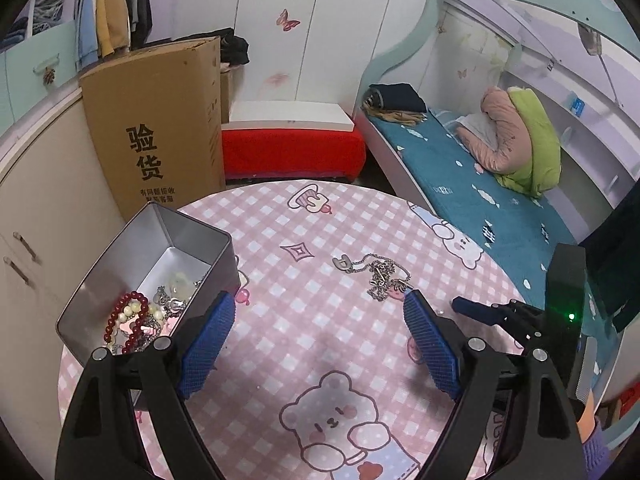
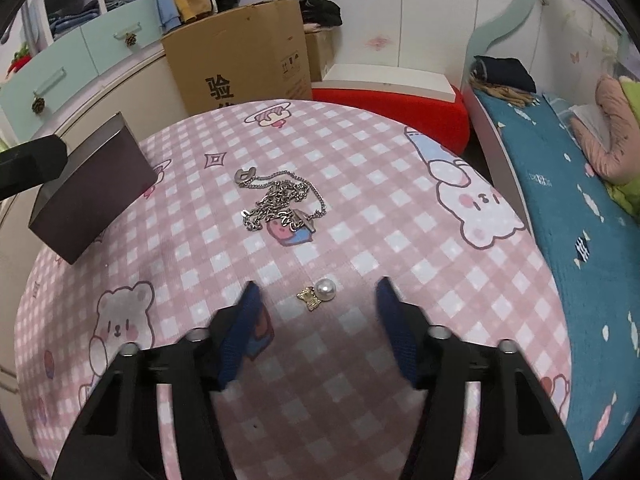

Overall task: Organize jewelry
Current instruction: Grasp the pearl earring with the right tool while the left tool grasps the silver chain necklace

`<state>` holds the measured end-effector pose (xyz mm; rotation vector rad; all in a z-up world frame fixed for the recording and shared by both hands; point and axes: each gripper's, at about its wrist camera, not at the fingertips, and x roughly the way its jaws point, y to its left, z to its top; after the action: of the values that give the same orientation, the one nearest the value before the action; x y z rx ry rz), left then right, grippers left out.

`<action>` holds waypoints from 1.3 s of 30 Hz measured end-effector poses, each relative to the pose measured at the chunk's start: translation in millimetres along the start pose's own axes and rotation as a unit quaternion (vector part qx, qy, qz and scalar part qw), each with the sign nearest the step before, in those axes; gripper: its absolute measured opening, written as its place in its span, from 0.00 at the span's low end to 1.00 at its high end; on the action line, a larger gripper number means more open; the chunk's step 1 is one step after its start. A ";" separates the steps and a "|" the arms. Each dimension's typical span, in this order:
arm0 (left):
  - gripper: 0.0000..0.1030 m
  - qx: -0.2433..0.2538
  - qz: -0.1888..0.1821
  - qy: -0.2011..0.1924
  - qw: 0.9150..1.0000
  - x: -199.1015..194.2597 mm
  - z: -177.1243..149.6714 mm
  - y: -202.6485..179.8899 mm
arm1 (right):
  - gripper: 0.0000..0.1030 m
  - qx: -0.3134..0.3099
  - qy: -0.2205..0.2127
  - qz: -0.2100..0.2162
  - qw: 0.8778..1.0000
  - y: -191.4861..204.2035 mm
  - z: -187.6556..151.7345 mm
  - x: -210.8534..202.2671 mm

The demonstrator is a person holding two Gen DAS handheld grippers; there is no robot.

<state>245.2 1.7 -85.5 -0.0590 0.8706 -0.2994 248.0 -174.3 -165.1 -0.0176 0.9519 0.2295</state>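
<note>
A silver chain necklace (image 2: 276, 202) lies in a heap on the pink checked tablecloth (image 2: 360, 208); the left wrist view shows the same necklace (image 1: 378, 276) just past the left gripper's right finger. A pearl earring with a gold bow (image 2: 320, 293) lies between the fingertips of my right gripper (image 2: 316, 292), whose blue pads stand apart from it on either side. My left gripper (image 1: 318, 304) is open wide over bare cloth. A metal tin (image 1: 120, 280) at the left holds a red bead bracelet (image 1: 128, 320) and other pieces. The tin's dark outer side (image 2: 92, 196) shows in the right wrist view.
A tall cardboard box (image 1: 160, 128) stands behind the round table. A red stool (image 1: 292, 152) and a bed with a teal sheet (image 1: 480, 188) lie beyond the far edge. The other gripper's body (image 1: 520, 316) reaches in at the right of the left wrist view.
</note>
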 end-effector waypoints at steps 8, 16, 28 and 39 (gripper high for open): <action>0.81 -0.038 -0.017 0.017 0.999 12.6 7.1 6.9 | 0.18 -0.006 -0.009 0.003 1.000 -13.0 -2.3 -2.5; 0.81 -0.040 -0.015 0.039 0.998 34.9 12.7 -2.3 | 0.16 0.023 -0.027 0.002 0.999 -38.0 -7.5 -12.4; 0.81 -0.036 -0.010 0.112 0.993 110.9 14.7 -32.7 | 0.16 0.039 -0.027 0.013 0.999 -50.0 -12.0 -15.1; 0.42 0.012 0.047 0.100 0.994 129.3 14.9 -53.9 | 0.16 0.050 -0.028 0.029 0.998 -54.4 -14.5 -14.5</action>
<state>322.2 -87.4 -162.8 0.0346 1.0647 -0.2307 239.3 -231.8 -166.5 0.1084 0.9084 0.2340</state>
